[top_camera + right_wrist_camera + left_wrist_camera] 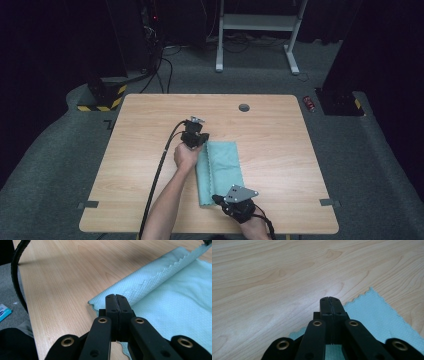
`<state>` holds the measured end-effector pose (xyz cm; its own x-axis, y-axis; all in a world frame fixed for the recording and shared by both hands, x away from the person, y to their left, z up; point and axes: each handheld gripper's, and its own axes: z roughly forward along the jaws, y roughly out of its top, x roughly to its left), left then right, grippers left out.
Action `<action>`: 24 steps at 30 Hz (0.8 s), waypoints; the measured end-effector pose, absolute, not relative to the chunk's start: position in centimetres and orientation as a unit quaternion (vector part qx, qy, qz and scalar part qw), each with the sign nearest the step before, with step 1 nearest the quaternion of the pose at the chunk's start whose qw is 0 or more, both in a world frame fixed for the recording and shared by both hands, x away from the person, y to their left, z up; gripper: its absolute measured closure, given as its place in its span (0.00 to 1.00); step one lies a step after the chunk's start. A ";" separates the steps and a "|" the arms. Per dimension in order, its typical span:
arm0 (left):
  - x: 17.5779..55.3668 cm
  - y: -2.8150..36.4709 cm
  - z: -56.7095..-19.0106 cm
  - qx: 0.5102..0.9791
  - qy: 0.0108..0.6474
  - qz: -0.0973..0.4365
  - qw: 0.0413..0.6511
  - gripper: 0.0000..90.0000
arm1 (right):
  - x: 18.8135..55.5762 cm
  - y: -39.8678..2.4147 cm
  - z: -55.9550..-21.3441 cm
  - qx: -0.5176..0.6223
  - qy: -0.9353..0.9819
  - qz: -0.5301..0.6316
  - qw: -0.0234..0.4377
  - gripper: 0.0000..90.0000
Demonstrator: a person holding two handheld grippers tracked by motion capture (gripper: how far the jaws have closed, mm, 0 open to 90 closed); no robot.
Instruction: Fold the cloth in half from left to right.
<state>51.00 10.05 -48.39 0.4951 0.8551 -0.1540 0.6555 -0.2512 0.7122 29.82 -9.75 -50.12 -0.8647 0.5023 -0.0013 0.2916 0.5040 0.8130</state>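
The wooden surface [150,165] is carrying a pale blue cloth [220,172], lying partly folded at its near middle. The left claw [199,141] and right claw [216,199], both pinched closed and empty, are sitting at its far and near left corners, seemingly for folding.

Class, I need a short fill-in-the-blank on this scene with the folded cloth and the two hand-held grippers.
1. The cloth on the wooden table is light ____ in colour.
2. The jaws of the left gripper are ____.
3. The right gripper is at the cloth's ____ end, by the table's front edge.
4. The cloth's edge is cut in a ____ line.

Missing words: blue; shut; near; zigzag
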 end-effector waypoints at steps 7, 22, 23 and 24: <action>51.1 8.6 -48.3 0.783 0.475 0.130 0.380 1.00 | 29.6 -10.9 -50.0 0.240 0.852 0.449 0.122 1.00; 51.5 6.2 -48.3 0.791 0.463 0.126 0.380 1.00 | 29.3 -13.3 -50.3 0.261 0.842 0.453 0.132 1.00; 51.6 5.9 -48.2 0.795 0.458 0.126 0.378 1.00 | 29.3 -13.5 -50.3 0.261 0.841 0.454 0.134 1.00; 51.6 5.6 -48.2 0.795 0.456 0.125 0.380 1.00 | 29.2 -13.8 -50.3 0.265 0.841 0.452 0.134 1.00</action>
